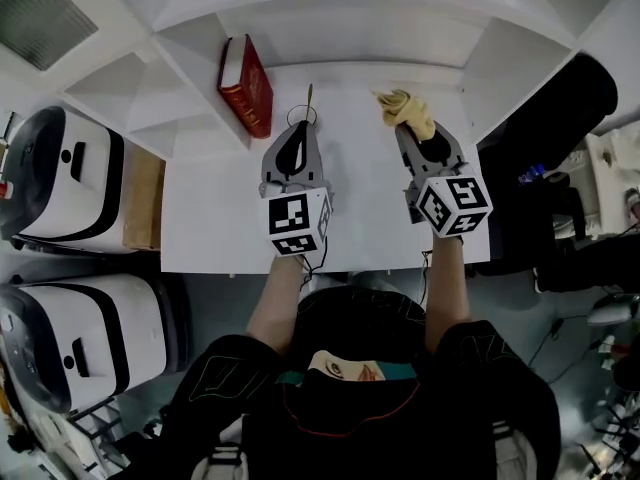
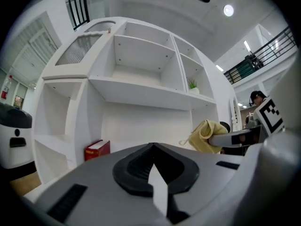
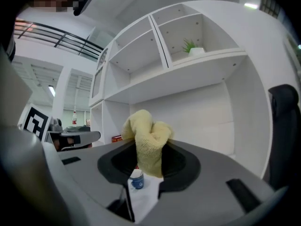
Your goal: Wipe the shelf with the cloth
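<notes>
The right gripper (image 1: 408, 128) pinches a bunched yellow cloth (image 1: 404, 107) between its jaws. The cloth's top bulges above the jaw tips and it hangs over the white shelf board (image 1: 225, 218), at about 1 o'clock from the middle of the head view. The right gripper view shows the cloth (image 3: 148, 142) clamped in the gripper (image 3: 148, 150) in front of the back wall of the shelf unit (image 3: 188, 112).

The left gripper (image 1: 301, 128) sits at the cloth's 9 o'clock, well apart from it. Its jaws are pressed together with nothing between them (image 2: 153, 146).

A red book (image 1: 246, 85) stands tilted at the left gripper's 11 o'clock, against a divider. A small green plant (image 3: 190, 46) sits in an upper compartment.
</notes>
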The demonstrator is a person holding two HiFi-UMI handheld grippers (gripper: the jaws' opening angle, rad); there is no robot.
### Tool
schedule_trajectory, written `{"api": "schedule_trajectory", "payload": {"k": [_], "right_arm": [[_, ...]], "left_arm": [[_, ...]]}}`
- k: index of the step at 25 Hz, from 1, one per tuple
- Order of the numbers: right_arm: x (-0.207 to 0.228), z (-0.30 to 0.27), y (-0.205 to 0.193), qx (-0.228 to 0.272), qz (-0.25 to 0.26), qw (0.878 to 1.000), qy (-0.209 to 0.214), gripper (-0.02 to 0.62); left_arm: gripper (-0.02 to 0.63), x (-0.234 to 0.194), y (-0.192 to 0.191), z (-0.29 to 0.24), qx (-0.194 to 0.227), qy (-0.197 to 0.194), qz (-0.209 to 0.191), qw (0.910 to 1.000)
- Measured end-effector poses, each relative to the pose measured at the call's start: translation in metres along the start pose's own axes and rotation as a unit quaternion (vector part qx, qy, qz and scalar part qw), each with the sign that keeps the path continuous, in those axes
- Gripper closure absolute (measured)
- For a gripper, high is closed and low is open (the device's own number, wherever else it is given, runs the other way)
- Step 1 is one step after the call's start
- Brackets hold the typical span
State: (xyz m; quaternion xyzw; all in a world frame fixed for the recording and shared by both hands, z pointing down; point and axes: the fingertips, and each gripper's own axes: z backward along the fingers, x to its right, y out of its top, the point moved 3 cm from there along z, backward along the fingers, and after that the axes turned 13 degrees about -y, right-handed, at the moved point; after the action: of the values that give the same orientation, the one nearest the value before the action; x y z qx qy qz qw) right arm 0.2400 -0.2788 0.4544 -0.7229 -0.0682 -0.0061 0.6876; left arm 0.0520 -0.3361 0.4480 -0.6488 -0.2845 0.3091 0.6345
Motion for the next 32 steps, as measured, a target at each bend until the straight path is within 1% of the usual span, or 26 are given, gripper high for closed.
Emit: {"api": "schedule_trajectory", "payload": {"k": [2,4,8,11,14,18,32], "right_arm": [[-0.006,0.001,-0.013,-0.002,-0.025,1.000,0.008,0.474],[-0.009,0.003,-0.025,-0.007,-0.036,0.999,0.007,0.474],[-0.013,0.003,-0.048,-0.040,-0.018,0.999,0.001,0.474],[-0.015,0.002,-0.059,-0.062,0.007,0.998,0.000,0.474],[-0.015,0.003,-0.062,-0.067,0.021,0.998,-0.003,0.474],[-0.013,0.003,-0.062,-0.065,0.030,0.997,-0.010,0.474],[-0.006,0.005,-0.060,-0.070,0.045,0.996,-0.013,0.474]], "left_arm": [[0.607,-0.004,-0.014,0.008,-0.010,0.022,-0.003,0.9997],[0.607,-0.007,-0.027,0.014,-0.019,0.043,-0.005,0.9989],[0.607,-0.010,-0.047,0.023,-0.029,0.074,-0.011,0.9968],[0.607,-0.012,-0.056,0.025,-0.037,0.082,-0.010,0.9959],[0.607,-0.013,-0.059,0.025,-0.040,0.083,-0.010,0.9957],[0.607,-0.012,-0.060,0.020,-0.042,0.073,-0.008,0.9964],[0.607,-0.006,-0.061,0.010,-0.052,0.049,0.005,0.9974]]}}
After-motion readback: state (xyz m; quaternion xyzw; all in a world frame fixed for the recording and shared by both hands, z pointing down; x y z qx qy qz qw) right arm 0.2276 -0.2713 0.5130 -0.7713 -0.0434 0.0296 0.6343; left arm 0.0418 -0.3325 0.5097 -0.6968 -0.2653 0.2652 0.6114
